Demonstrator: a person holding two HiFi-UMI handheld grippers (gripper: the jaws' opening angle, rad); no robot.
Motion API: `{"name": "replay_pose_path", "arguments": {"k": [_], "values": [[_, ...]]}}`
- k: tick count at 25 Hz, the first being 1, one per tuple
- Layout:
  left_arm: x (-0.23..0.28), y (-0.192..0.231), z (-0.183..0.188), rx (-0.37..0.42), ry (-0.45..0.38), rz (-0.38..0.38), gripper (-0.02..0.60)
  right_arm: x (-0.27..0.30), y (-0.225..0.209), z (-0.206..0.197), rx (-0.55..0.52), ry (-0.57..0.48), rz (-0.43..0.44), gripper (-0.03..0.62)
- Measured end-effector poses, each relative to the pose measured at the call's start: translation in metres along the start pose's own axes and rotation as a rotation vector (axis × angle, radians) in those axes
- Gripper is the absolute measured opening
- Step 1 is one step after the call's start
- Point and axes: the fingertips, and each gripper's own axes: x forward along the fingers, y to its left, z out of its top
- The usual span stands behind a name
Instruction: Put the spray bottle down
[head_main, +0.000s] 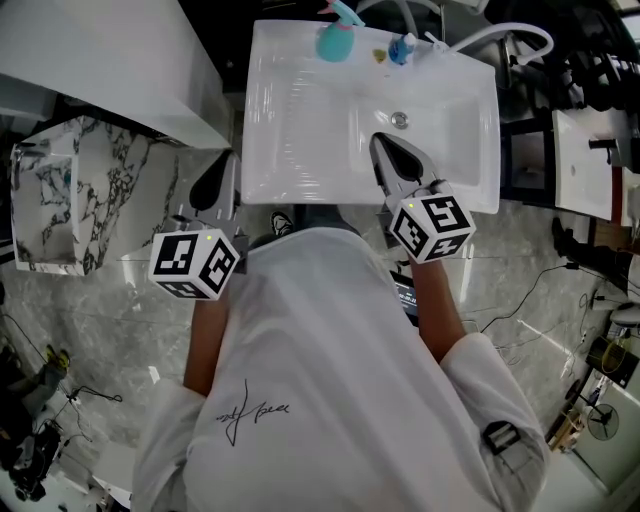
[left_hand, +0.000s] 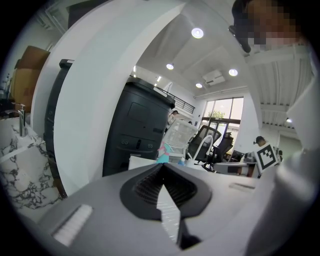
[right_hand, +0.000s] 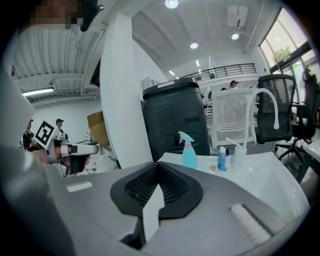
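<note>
1. The spray bottle (head_main: 335, 42) is teal with a pink collar.
2. It stands upright on the back rim of the sink (head_main: 300, 160), beside a small blue bottle (head_main: 400, 50).
3. The left gripper (head_main: 205, 190) and right gripper (head_main: 385, 150) are both clenched, empty, apart from it.

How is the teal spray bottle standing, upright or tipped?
Upright: teal spray bottle stands base-down on the white sink rim, nozzle uppermost.

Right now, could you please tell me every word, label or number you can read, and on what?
Nothing is legible.
White shirt: black handwritten scrawl, unreadable.
Small blue bottle: label too small.
Spray bottle: no print visible.
Left cube and right cube: square patterns, no words.
</note>
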Motion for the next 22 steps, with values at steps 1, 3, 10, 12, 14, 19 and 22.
{"name": "replay_pose_path", "arguments": {"k": [1,3,10,12,14,19,22], "values": [[-0.0004,0.0004,0.0003,0.001,-0.001,0.000,0.041,0.0003,0.0004,0.0017,-0.002,-0.002,0.000,-0.006],[-0.0015,0.0020,0.0010,0.000,-0.003,0.002,0.041,0.0010,0.0011,0.0051,-0.004,-0.007,0.001,-0.006],[-0.0029,0.0011,-0.0002,-0.001,-0.004,-0.007,0.041,0.0006,0.0026,0.0101,-0.015,-0.008,0.011,-0.005],[-0.0029,-0.0004,-0.0015,0.005,-0.001,-0.016,0.041,0.0011,0.0034,0.0097,-0.017,-0.005,0.015,-0.005],[-0.0031,-0.0018,-0.0030,0.004,0.003,-0.023,0.041,0.0005,0.0039,0.0093,-0.015,-0.002,0.017,-0.005],[-0.0022,-0.0023,-0.0046,-0.007,0.008,-0.034,0.041,0.0006,0.0020,0.0084,-0.016,0.003,0.012,-0.005],[-0.0021,-0.0020,-0.0045,-0.003,0.010,-0.040,0.041,0.0017,0.0008,0.0058,-0.012,0.010,0.006,-0.005]]}}
